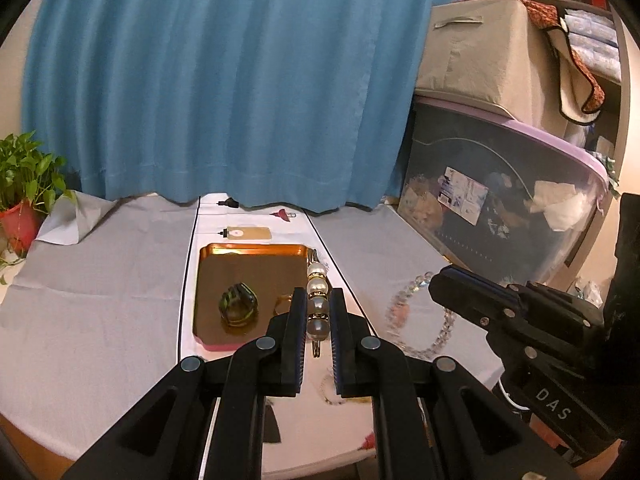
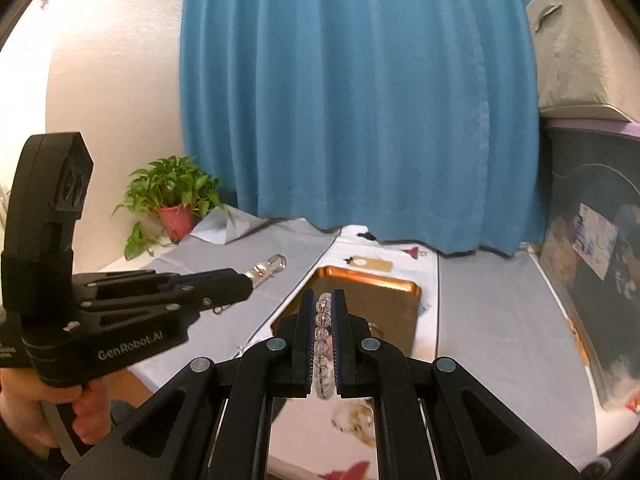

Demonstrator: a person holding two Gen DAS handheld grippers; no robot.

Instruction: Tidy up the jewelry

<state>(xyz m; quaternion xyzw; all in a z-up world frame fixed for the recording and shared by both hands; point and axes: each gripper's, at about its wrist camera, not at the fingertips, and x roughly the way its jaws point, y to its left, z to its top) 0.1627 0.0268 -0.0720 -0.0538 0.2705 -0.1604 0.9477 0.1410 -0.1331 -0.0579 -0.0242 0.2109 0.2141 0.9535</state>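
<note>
Left hand-held gripper (image 1: 318, 312): fingers narrowed, clamped on a pearl clip (image 1: 318, 300), pointing forward and level. Right hand-held gripper (image 2: 324, 340): fingers nearly together, pinching a clear bead bracelet (image 2: 323, 344), raised beside the left. Person's left hand (image 2: 60, 408): wrapped round the grip.

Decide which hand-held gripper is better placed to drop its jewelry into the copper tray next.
Left, probably. Its hand-held gripper holds the pearl clip right at the copper tray edge; the right, holding the clear bead bracelet, seems farther.
</note>
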